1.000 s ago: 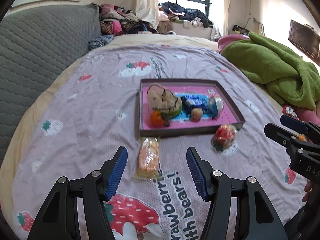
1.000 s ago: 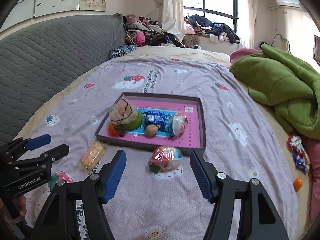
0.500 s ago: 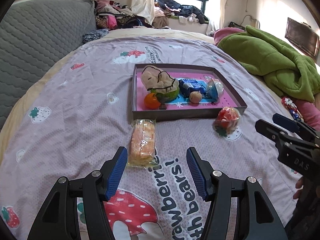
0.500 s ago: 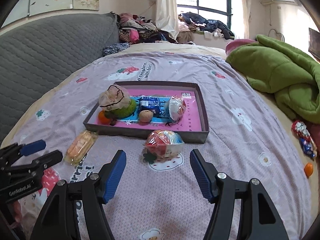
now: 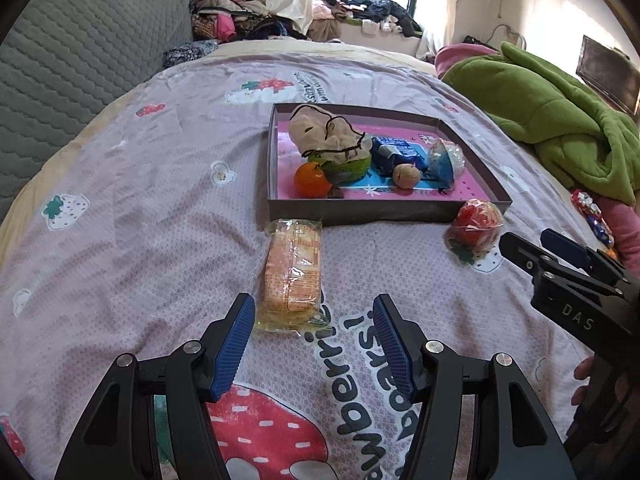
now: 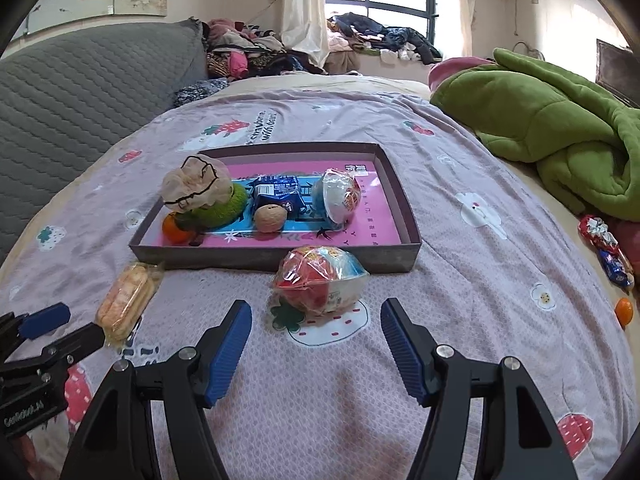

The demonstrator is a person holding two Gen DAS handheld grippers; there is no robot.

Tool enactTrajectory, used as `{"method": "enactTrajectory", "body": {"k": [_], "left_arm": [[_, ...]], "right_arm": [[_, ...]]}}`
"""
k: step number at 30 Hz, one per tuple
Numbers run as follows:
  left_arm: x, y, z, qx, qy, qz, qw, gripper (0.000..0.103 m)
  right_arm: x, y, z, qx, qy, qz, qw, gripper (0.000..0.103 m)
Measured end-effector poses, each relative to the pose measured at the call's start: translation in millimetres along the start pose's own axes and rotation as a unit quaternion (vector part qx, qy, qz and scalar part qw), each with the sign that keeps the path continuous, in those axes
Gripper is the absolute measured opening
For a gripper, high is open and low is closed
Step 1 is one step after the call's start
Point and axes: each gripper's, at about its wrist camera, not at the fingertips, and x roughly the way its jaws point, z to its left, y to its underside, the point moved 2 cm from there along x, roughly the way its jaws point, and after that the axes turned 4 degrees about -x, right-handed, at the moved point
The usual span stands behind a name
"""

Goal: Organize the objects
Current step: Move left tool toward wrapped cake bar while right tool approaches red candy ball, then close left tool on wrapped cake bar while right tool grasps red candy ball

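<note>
Bedspread [image 5: 132,216] — lilac woven cotton with a fine dotted weave, printed with strawberries and lettering, soft and slightly wrinkled; it carries everything else.

Tray [image 6: 404,216] — shallow rectangular cardboard box, dark matte walls, glossy pink printed floor, lying far of both grippers at mid-bed. Already inside: a crumpled beige cloth bag [image 6: 196,190] over a fuzzy green round thing, a blue foil packet [image 6: 276,194], a clear-and-blue plastic capsule [image 6: 340,200], a wrinkled walnut [image 6: 271,218] and a smooth orange fruit [image 6: 174,230]. By that count the sorting looks well past halfway.

Cracker pack [image 5: 292,276] — flat oblong in clear crinkly film, pale orange, lying on the bedspread just near of the tray's left corner — not yet stowed.

Wrapped red snack [image 6: 320,280] — rounded, in shiny cellophane, red with a blue-white end, touching or nearly touching the tray's near wall, also left to do.

Stray sweets [image 6: 604,248] and a small orange ball [image 6: 624,311] at the far right edge of the bed may count as remaining too.

Left gripper [image 5: 314,344] — jaws spread wide, empty, ribbed blue pads flanking the near end of the cracker pack without pressing it.

Right gripper [image 6: 316,342] — jaws likewise spread, nothing held, the red snack just beyond its tips.
</note>
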Motion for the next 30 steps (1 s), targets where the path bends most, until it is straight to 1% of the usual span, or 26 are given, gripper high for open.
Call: {"method": "enactTrajectory", "body": {"k": [5,16,22,26,28,30], "left_arm": [[6.9,0.0,0.8,-0.003,0.004,0.003,1.0,0.063],[21.8,-4.7,9.6,-0.009,0.003,0.008,0.9999,0.063],[32.9,-9.5,13.3,-0.008,-0.002,0.012,0.9999,0.063],[42.2,-11.9,16.5,-0.014,-0.005,0.017,0.9997,0.063],[45.6,-12.5,17.3,-0.014,-0.006,0.016,0.9997,0.063],[49.2,-13.7,18.1,-0.015,-0.011,0.015,0.9997,0.063]], "right_arm": [[11.7,-2.6,4.4,0.01,0.02,0.001,1.0,0.067],[46.6,-8.8,14.6,0.008,0.06,0.016,0.998,0.067],[65.5,-8.5,11.9,0.018,0.101,0.031,0.994,0.067],[67.6,-6.9,5.3,0.025,0.093,0.026,0.995,0.066],[64.3,-7.5,-1.1,0.034,0.081,0.016,0.996,0.062],[62.5,-8.7,-6.7,0.04,0.074,0.011,0.996,0.061]]}}
